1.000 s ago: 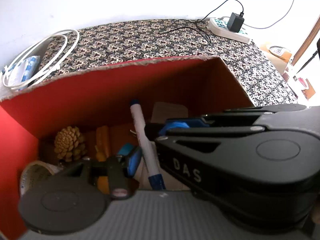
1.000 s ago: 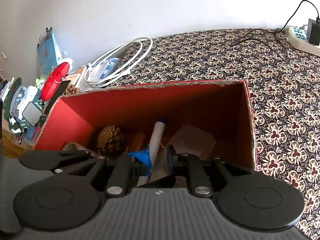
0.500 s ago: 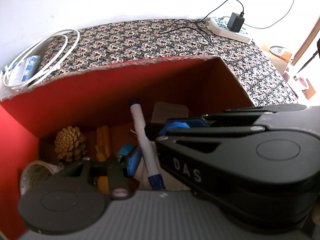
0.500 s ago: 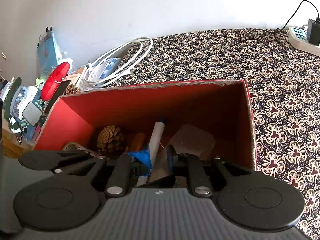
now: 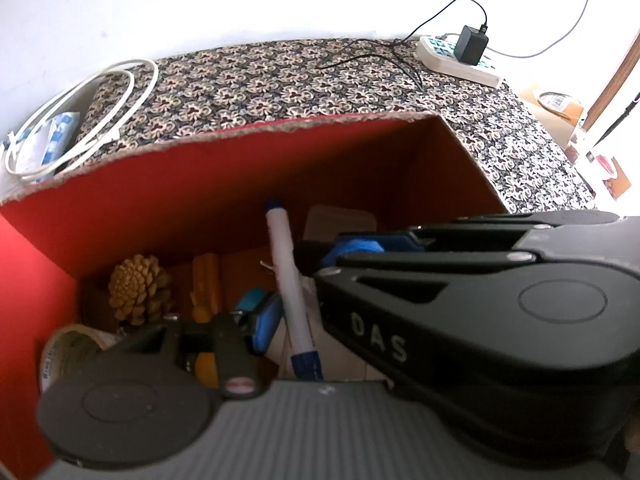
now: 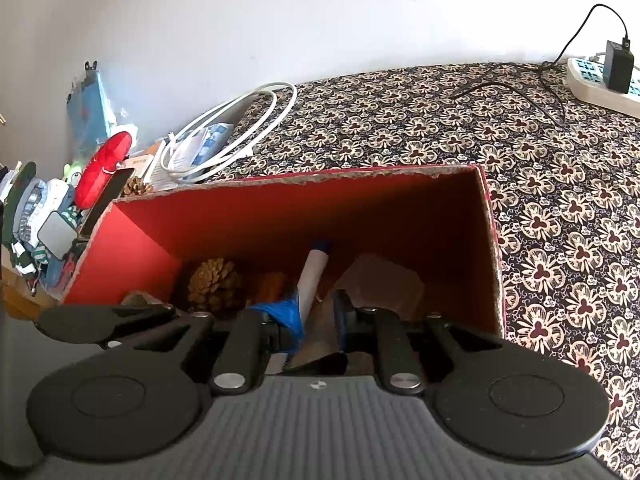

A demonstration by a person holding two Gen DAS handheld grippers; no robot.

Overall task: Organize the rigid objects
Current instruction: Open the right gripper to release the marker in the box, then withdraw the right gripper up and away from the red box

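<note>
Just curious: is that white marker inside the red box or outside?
Inside. The white marker leans against the far wall of the red box, beside a pinecone.

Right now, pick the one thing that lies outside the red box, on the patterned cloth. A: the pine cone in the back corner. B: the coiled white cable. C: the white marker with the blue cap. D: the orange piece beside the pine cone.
B: the coiled white cable rests on the patterned cloth behind the red box, while the other three lie inside it.
</note>
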